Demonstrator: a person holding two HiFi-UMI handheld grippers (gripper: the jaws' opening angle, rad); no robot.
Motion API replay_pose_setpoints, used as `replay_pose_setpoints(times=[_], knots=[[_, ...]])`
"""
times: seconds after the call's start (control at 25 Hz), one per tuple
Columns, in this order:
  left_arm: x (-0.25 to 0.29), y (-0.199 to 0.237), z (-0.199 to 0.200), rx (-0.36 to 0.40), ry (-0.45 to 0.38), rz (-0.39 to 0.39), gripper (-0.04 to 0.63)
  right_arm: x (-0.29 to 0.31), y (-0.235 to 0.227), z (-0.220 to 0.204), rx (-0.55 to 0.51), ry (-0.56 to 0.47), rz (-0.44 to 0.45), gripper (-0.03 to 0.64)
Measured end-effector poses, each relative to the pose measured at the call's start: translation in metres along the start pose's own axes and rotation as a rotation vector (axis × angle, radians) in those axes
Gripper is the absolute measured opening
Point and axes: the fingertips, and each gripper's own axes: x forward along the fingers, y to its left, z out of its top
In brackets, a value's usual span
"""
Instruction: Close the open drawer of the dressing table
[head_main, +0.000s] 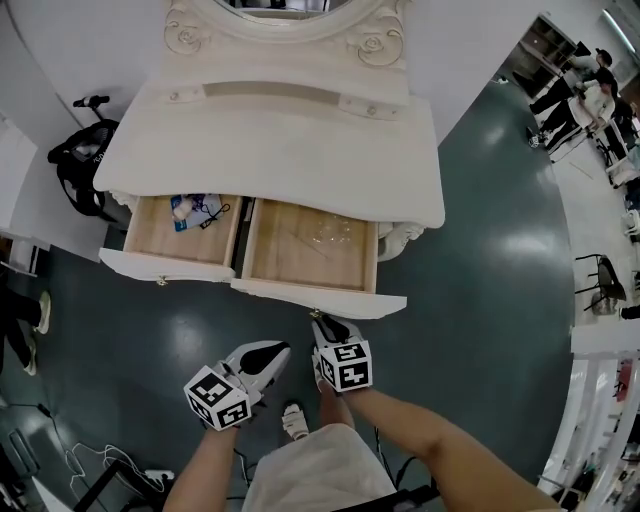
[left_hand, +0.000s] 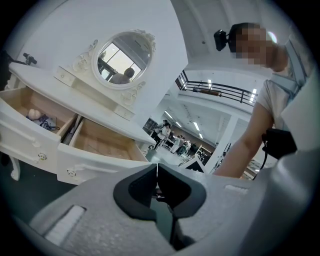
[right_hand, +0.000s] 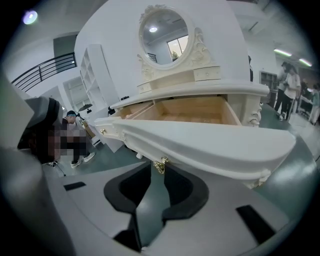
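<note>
The cream dressing table (head_main: 270, 140) has both its drawers pulled out. The right drawer (head_main: 290, 258) holds a clear plastic item; its curved front (right_hand: 210, 145) carries a small gold knob (right_hand: 161, 165). My right gripper (head_main: 320, 322) is at that front, its tips closed to a narrow gap with the knob (head_main: 316, 314) between them. The left drawer (head_main: 165, 262) has blue and white items inside. My left gripper (head_main: 283, 350) hangs lower, apart from the table, jaws shut and empty. In the left gripper view both drawers (left_hand: 100, 145) lie ahead to the left of my left gripper (left_hand: 157, 166).
A black bag with a handle (head_main: 75, 170) sits left of the table. Cables (head_main: 100, 465) lie on the dark green floor at lower left. Several people (head_main: 580, 90) stand far right, near a chair (head_main: 600, 280). An oval mirror (right_hand: 165, 32) tops the table.
</note>
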Motion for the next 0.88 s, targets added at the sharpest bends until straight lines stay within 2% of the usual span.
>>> replay_pose_setpoints(times=[0.56,0.88], knots=[[0.008,0.007,0.0,-0.013,0.001,-0.003,0.011,0.008,-0.009,0.001,-0.044,0.036,-0.021,0.063],[0.016,0.012,0.002,-0.019,-0.006,0.002,0.011,0.014,-0.012,0.004,-0.013,0.036,-0.014,0.063]])
